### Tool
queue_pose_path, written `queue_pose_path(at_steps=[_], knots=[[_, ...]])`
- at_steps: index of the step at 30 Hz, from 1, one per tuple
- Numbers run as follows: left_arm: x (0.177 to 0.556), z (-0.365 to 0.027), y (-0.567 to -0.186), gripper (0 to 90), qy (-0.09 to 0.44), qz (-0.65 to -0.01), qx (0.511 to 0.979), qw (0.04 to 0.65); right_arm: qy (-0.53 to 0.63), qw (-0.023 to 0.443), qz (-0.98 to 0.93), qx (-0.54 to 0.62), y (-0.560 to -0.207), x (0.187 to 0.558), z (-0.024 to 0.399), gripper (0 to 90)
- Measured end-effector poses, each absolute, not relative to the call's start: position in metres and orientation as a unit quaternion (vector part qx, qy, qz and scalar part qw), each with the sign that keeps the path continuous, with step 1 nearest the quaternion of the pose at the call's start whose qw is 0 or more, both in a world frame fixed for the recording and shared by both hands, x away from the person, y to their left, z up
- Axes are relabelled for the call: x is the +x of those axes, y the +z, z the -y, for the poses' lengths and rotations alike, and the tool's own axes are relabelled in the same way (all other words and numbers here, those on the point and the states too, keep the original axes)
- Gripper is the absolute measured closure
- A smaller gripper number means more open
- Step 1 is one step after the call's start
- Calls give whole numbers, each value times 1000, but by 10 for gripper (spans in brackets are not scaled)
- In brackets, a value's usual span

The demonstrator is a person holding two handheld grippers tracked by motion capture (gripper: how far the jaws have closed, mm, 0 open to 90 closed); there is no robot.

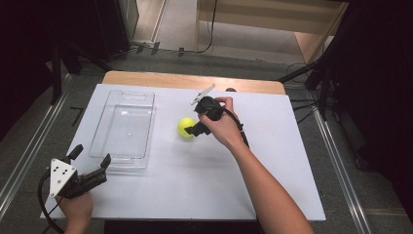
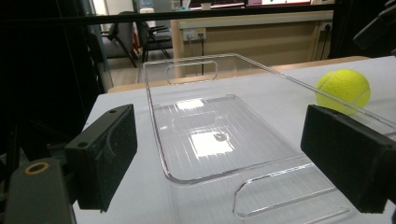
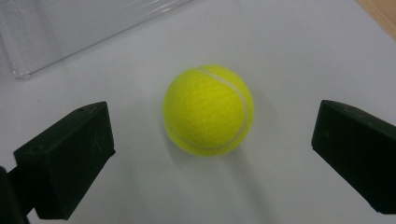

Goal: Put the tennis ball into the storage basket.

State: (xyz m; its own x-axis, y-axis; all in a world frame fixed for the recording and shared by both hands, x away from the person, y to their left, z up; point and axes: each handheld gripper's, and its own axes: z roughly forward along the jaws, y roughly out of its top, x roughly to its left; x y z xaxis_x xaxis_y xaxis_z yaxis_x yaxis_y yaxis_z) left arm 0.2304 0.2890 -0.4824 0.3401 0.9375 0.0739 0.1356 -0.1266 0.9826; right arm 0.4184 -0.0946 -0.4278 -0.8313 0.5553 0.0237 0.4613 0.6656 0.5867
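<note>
Right gripper (image 3: 212, 154) jaws wide apart, straddling the tennis ball (image 3: 208, 109) without contact — ball frame centre on the white table (image 1: 195, 165). Left gripper (image 1: 90, 161) lower left, jaws apart, facing the clear tray (image 1: 124, 127).

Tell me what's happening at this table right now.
A person is working with a handheld gripper in each hand. The right gripper is open and lined up on a yellow tennis ball resting on the white table, not yet gripping it. The left gripper is open too, held near the close end of an empty clear plastic tray left of the ball.
</note>
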Motion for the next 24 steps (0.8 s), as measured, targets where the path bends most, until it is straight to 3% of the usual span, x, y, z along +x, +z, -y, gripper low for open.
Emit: queue_pose_path(at_steps=[8,10,24], knots=[[231,-289,-482,113,392,-419,639,512,274,65,-920,275,-435,428,81,0],[231,-289,-483,113,391,-420,637,515,269,65,-921,276,-437,431,80,57],[230,-289,-482,113,391,-420,637,515,240,39,-927,287,-455,442,64,57]])
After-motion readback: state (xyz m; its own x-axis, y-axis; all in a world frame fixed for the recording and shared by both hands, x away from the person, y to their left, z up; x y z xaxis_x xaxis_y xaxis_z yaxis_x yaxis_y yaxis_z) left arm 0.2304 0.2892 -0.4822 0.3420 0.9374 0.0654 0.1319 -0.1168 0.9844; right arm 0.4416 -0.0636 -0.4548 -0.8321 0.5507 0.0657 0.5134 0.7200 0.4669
